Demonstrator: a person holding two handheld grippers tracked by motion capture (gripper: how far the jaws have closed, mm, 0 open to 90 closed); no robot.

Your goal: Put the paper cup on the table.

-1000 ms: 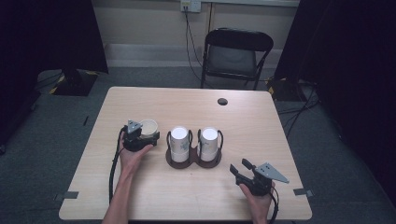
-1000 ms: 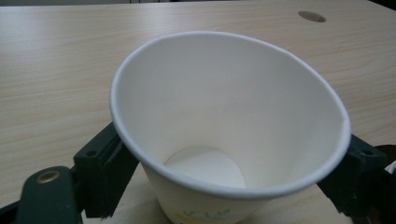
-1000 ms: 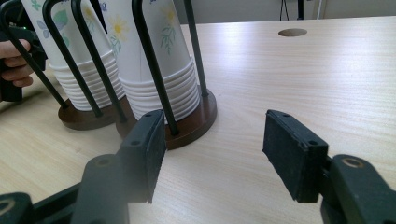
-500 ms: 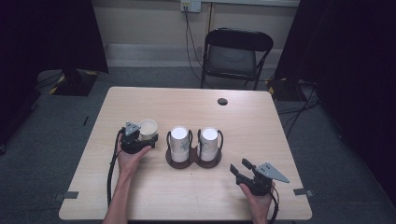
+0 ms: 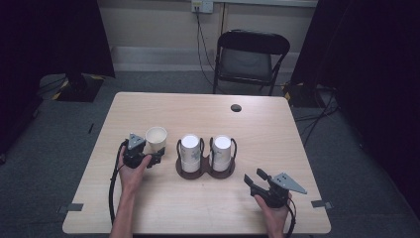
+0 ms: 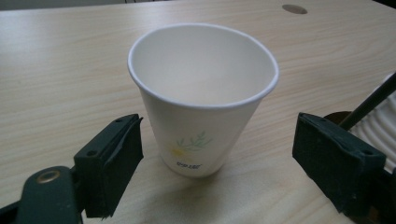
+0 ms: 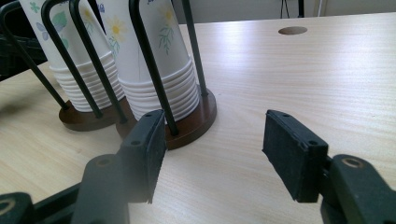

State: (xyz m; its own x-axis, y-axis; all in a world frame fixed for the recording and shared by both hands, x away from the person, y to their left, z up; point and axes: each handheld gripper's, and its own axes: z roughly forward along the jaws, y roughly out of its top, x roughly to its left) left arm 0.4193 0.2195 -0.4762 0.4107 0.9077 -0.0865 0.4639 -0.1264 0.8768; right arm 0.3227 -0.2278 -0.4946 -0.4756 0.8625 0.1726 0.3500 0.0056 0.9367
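the left gripper had backed off with jaws spread, the released paper cup standing upright at the holder's nine o'clock, apparently placed; the right gripper idled, unclenched.

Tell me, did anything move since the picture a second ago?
Hardly anything. The left gripper waits with fingers open around the loose white paper cup, not squeezing. The right gripper, open, and the brown holder of stacked cups kept their places.
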